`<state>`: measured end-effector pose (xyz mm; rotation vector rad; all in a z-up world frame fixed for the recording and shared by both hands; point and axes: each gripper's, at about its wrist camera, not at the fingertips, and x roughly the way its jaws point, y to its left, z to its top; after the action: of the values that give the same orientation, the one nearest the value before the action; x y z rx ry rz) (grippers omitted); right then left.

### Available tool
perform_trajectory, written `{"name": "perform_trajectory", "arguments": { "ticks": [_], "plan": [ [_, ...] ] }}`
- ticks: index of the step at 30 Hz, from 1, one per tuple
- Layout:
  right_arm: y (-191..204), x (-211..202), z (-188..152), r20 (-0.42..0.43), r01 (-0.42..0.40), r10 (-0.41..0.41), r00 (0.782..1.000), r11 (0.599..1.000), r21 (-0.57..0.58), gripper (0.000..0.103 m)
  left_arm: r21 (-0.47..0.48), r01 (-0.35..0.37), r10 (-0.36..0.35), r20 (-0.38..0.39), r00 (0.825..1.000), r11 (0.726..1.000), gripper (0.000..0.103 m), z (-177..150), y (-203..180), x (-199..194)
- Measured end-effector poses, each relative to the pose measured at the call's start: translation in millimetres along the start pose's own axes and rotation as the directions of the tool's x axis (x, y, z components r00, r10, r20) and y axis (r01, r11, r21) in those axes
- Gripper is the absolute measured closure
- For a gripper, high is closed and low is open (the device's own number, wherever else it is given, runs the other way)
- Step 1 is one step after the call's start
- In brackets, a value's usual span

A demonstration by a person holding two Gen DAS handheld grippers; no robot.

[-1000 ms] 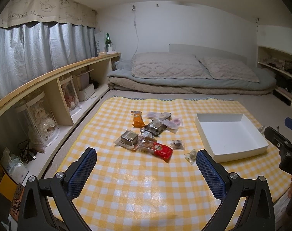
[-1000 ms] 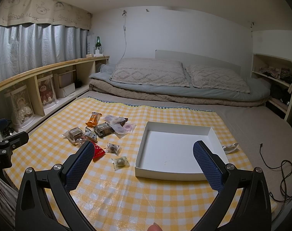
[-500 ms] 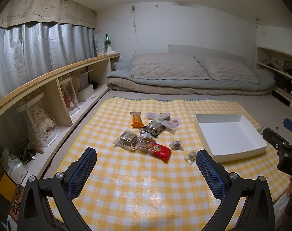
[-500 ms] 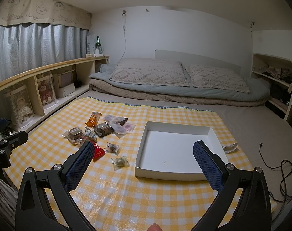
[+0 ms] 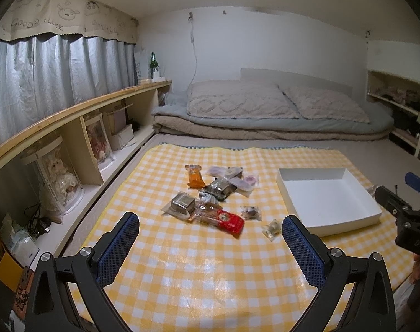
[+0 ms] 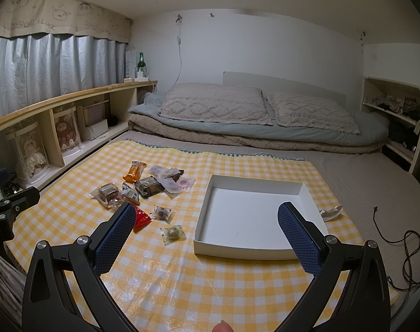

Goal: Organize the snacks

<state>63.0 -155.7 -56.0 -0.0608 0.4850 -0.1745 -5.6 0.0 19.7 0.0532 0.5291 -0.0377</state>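
Yellow-and-white checked cloth [image 5: 210, 265] covers the floor of a low bedroom, with folded bedding [image 5: 265, 121] at the far wall and a wooden shelf [image 5: 71, 110] along the curtained side. On that cloth the snacks [image 5: 212, 193] lie in a loose cluster left of an empty white box [image 5: 329, 196], which sits open and apart from them; none is inside it yet. The pile holds an orange packet [image 5: 195, 176], a red packet [image 5: 229, 219], several clear-wrapped dark blocks, and two small clear-wrapped sweets [image 6: 173, 233] lying nearest the box. These all look light, and their film wrappers are probably slick and crinkly, so a pinch across the body of a block, or across the flat middle of a packet, would likely hold better than one on a loose wrapper edge, which may slide or tear. The little sweets could skid on the glossy cloth when nudged. The left claw [image 5: 210, 235] hangs above the near cloth, its blue pads spread wide, gripping nothing and touching nothing. The right claw [image 6: 207, 227] is likewise spread wide and empty, raised before the box's near rim and well clear of the snacks. Judging by this, sorting has not begun.
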Motion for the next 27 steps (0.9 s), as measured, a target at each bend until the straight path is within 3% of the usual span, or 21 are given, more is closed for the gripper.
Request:
{"name": "perform_trajectory", "arguments": {
  "ticks": [7,16,23,27],
  "plan": [
    [-2.9,-7.8,13.6,0.038,-0.019,0.019,0.999,1.000,0.016,0.000,-0.028,0.001,0.001,0.052,0.999,1.000,0.000,4.8,8.6,-12.4],
    [1.9,4.0,61.9,0.100,-0.070,0.069,0.993,0.997,0.007,0.000,-0.017,-0.016,0.019,0.172,0.985,1.000,0.000,44.7,10.6,-16.6],
    [4.6,40.8,96.4,0.117,-0.120,0.121,0.986,0.993,-0.013,0.000,-0.017,-0.057,0.060,0.263,0.963,0.998,0.000,62.1,11.6,10.2],
    [4.4,67.6,106.6,0.137,-0.150,0.145,0.980,0.988,0.023,0.000,-0.014,-0.078,0.079,0.273,0.959,0.997,0.000,60.9,10.4,49.0]
  ]
}}
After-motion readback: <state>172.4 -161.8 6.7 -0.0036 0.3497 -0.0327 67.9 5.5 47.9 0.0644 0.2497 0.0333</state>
